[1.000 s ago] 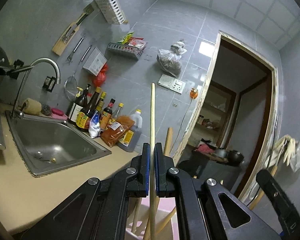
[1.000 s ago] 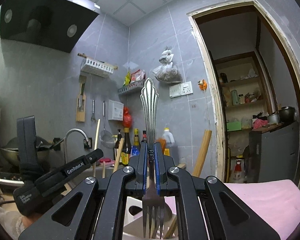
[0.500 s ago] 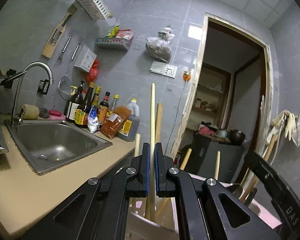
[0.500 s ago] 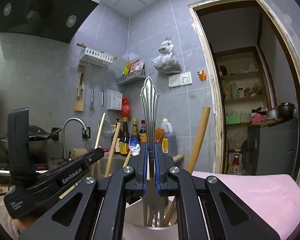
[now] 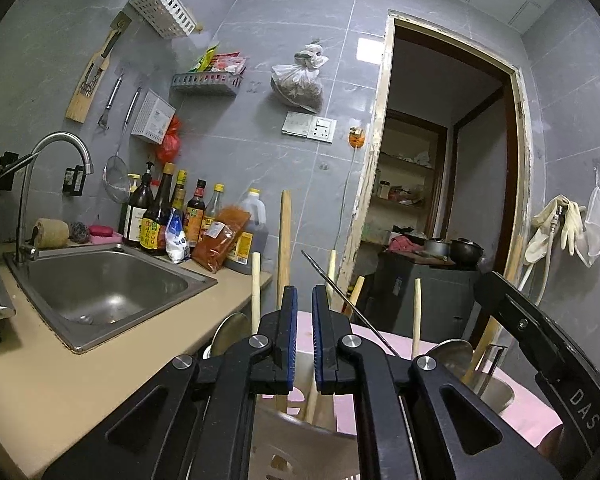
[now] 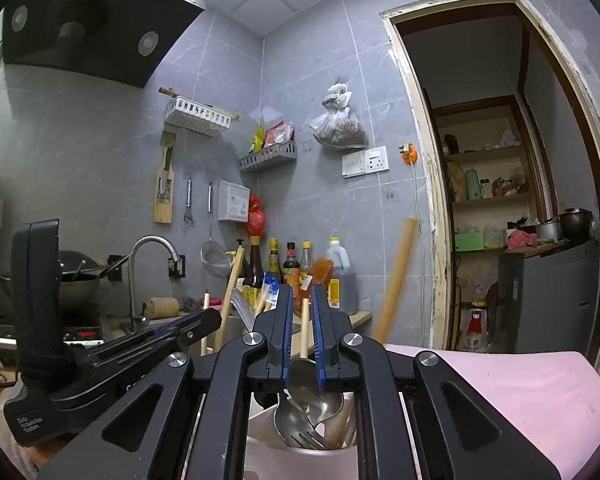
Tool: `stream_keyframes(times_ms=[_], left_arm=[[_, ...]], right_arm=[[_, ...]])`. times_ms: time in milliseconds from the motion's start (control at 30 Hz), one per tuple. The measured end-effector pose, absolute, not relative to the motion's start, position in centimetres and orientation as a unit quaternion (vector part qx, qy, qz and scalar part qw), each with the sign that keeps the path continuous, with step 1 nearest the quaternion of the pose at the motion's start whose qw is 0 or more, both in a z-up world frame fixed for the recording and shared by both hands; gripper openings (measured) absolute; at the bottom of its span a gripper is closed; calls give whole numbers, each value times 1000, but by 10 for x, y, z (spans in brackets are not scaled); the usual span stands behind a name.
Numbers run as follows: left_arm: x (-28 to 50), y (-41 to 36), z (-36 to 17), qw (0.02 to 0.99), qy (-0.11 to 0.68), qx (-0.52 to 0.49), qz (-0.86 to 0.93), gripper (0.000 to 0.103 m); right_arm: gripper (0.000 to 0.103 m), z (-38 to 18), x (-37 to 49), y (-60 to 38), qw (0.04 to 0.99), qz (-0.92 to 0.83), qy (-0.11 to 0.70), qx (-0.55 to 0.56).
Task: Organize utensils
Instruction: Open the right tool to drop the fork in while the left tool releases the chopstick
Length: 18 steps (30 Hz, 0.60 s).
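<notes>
Fork [image 6: 306, 438] and chopstick [image 5: 285, 236], earlier gripped, now stand released in holders.

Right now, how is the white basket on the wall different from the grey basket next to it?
The white basket is bright white; the grey basket is dull grey. The white basket hangs higher and further left than the grey basket. Colourful packets stick up out of the grey basket, while none show in the white basket. Both are slotted baskets fixed to the tiled wall.
</notes>
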<state>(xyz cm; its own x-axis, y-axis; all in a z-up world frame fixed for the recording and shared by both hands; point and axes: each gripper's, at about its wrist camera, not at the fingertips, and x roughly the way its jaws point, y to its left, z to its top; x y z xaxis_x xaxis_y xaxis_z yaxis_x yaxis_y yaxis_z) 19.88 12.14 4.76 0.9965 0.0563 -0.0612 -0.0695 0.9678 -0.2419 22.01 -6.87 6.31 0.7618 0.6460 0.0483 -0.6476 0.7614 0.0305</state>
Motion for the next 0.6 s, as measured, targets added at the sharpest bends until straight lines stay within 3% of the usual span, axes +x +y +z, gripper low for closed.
stream_keyframes(times_ms=[67,167,400,600], left_arm=[[197,122,48,991,26,-124,31,7],[196,124,48,991,25,-126,31,11],[192,128,51,990,18,-135,32,27],[185,131,54,990,13,-140,33,37]], right_arm=[[10,62,219,-69,939,344,-19,23],[22,61,218,-70,938,344,-22,26],[26,64,212,-69,940,340,-35,24],[43,66,204,-72,942,329,-57,24]])
